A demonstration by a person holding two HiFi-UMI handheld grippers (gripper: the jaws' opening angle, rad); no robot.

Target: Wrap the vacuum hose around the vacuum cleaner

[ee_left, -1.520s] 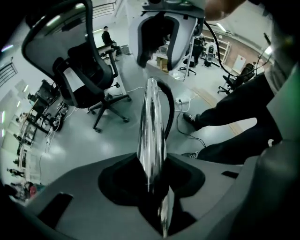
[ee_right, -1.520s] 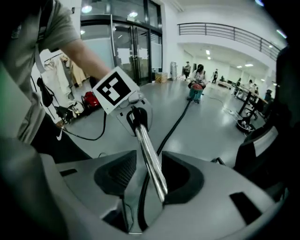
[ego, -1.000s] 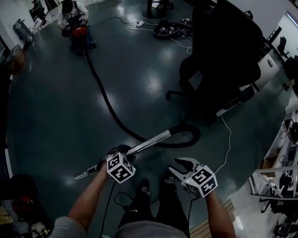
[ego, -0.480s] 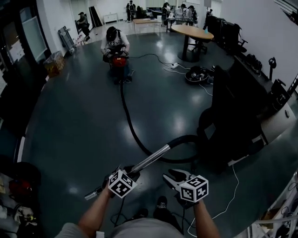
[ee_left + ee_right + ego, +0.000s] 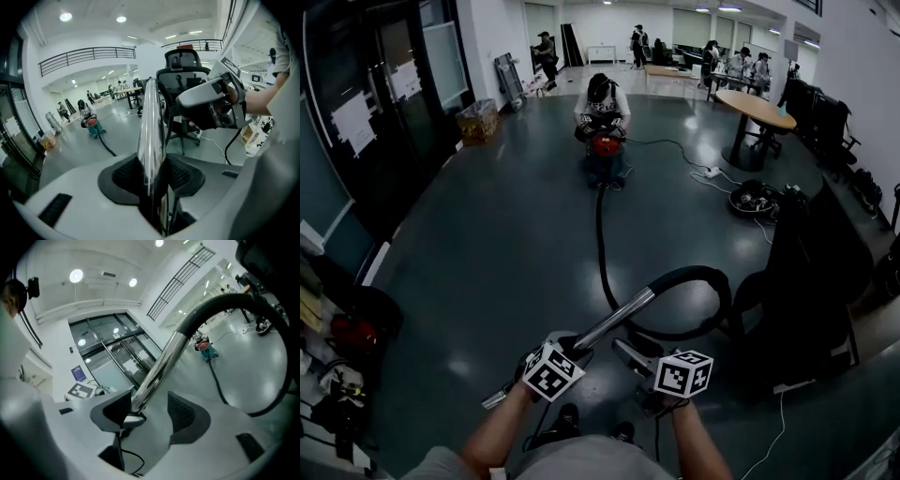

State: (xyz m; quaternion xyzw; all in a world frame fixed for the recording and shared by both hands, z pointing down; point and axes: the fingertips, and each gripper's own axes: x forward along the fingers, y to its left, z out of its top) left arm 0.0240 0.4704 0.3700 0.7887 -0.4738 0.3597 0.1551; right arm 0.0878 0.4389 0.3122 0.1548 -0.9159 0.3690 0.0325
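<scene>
Dark, glossy floor (image 5: 487, 244) underfoot. On it, black vacuum hose (image 5: 600, 234), stretched long and nearly straight away from the feet, then curled into one loop (image 5: 727, 295) beside an office chair (image 5: 811, 272). At the far end of that line, well apart from both hands, red vacuum cleaner (image 5: 606, 146), with a person (image 5: 600, 98) crouched right behind it. At the near end, bright metal wand (image 5: 623, 317), tilted up toward the loop, long axis pointing roughly at the cleaner.

On the wand's lower part, left gripper (image 5: 570, 345) clamped tight, both pads pressed to the metal. Just beside it, a little further up the wand, right gripper (image 5: 626, 352) with jaws parted and just now opening wider. Wand showing in that gap, close to one pad and clear of the other, so not gripped there.

By the look of things, wrapping not yet begun, with the whole hose out on the floor. Turns on one relation: cleaner lying straight ahead along the hose's own line, far from either pair of jaws. Probably calls for bringing hose and cleaner together, left hand carrying the wand, right hand free and nearer the loop.
</scene>
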